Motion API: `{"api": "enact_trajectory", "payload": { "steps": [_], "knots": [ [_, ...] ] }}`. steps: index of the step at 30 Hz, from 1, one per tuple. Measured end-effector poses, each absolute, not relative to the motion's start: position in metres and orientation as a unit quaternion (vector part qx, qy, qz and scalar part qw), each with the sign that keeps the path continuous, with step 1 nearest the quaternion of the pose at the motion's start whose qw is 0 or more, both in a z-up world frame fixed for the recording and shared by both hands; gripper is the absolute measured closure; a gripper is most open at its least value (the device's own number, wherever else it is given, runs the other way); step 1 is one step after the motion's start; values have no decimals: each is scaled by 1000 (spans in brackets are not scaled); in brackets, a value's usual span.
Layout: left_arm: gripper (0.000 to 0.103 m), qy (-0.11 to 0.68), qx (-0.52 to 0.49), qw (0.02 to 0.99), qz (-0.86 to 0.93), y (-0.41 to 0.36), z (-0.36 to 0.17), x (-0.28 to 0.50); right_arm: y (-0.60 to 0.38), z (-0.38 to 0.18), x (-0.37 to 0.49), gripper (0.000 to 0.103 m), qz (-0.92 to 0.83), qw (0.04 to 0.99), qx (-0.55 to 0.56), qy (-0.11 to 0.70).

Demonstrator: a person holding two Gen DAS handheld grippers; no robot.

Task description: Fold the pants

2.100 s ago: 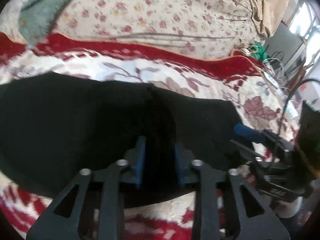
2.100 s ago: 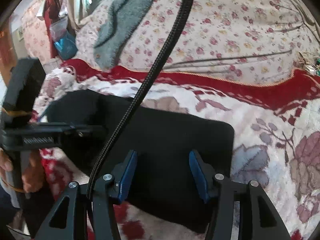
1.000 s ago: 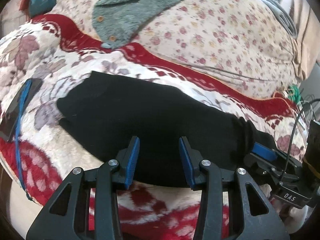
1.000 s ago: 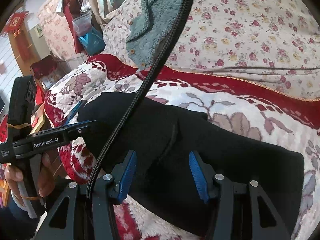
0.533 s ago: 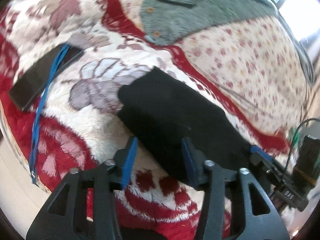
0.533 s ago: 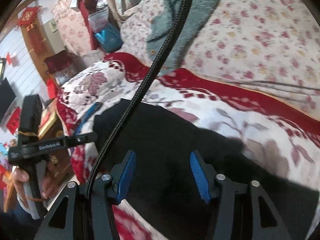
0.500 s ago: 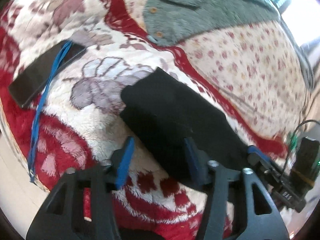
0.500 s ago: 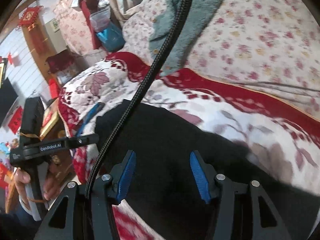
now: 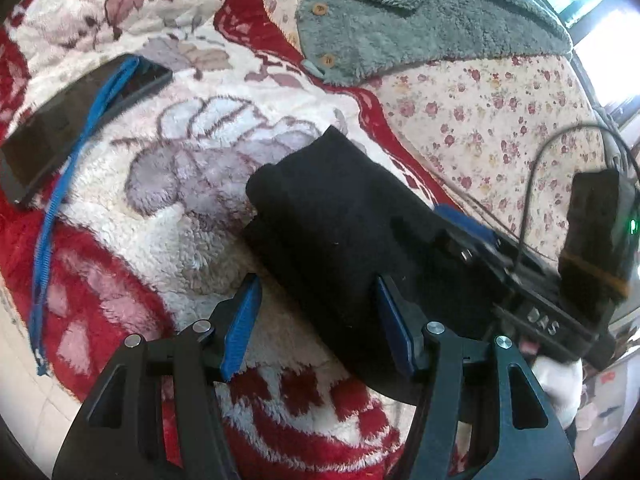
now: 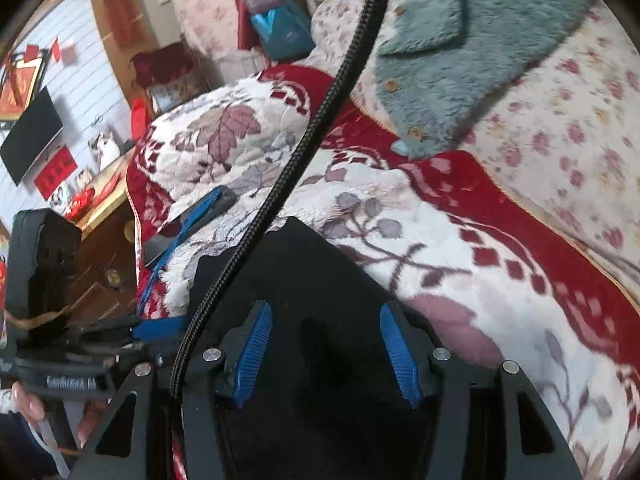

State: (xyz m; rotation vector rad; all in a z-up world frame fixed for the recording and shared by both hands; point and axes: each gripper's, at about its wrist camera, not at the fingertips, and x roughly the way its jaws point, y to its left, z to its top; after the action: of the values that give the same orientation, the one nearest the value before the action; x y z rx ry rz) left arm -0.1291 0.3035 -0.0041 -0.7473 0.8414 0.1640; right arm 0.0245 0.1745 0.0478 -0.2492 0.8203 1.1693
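Both grippers stood over the bed with their jaws apart and held nothing: the left gripper (image 9: 316, 320), whose jaws had just been opening, hung above the near edge of the black pants (image 9: 340, 216), one blue pad over the blanket and the other over the cloth, and the right gripper (image 10: 326, 350) hovered over the same pants with only dark fabric below its blue pads. Under them lay the red and white fleece blanket (image 9: 168, 184), and behind it the flowered sheet (image 9: 480, 112). On that sheet rested a grey-green fluffy garment (image 9: 420, 12). Left of the folded pants lay a dark flat device (image 9: 52, 120) with a blue strap (image 9: 60, 184) across it
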Motion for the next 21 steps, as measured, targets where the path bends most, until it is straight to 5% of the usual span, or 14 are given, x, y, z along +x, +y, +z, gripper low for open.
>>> {"api": "enact_trajectory", "payload": {
  "steps": [12, 15, 16, 17, 21],
  "knots": [
    [31, 385, -355, 849, 68, 302, -10, -121, 244, 28, 44, 49, 564, 701, -204, 386],
    [31, 381, -353, 852, 69, 301, -10, -117, 246, 27, 46, 63, 579, 695, -190, 382],
    [37, 379, -344, 857, 62, 299, -9, -115, 247, 24, 44, 75, 583, 691, -192, 382],
    [58, 379, -345, 857, 48, 298, -9, -114, 246, 24, 43, 79, 584, 691, -190, 381],
    [82, 380, -348, 856, 38, 297, -8, -112, 228, 33, 44, 89, 591, 698, -150, 375]
  ]
}}
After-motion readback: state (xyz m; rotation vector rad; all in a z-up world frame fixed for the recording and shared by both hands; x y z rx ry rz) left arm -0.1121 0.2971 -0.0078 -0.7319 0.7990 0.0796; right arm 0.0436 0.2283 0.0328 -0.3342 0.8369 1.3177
